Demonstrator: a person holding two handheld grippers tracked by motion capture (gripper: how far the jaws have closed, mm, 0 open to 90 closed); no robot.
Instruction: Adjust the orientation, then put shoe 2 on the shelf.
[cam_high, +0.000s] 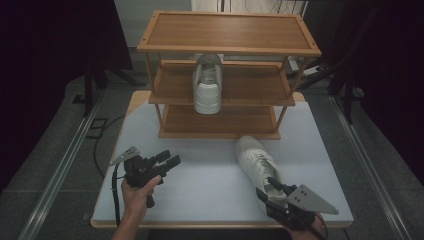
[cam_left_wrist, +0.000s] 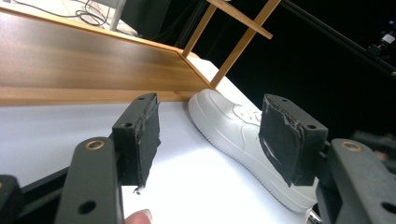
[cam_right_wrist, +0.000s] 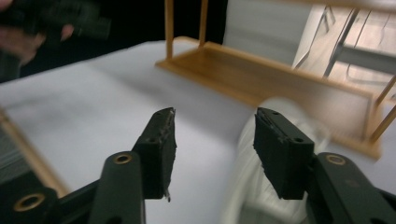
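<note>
Both released: left tool (cam_high: 169, 160) over bare desk (cam_high: 210, 180), right tool (cam_high: 266, 192) at heel of white sneaker (cam_high: 257, 162) lying before shoe rack (cam_high: 220, 132). Likely slip if gripped by soft collar.

White sneaker (cam_high: 259, 165) on table, another (cam_high: 207, 83) shelved

White shoe (cam_right_wrist: 275, 158) blurred; its heel hidden behind right hand-held gripper (cam_high: 270, 191).
</note>
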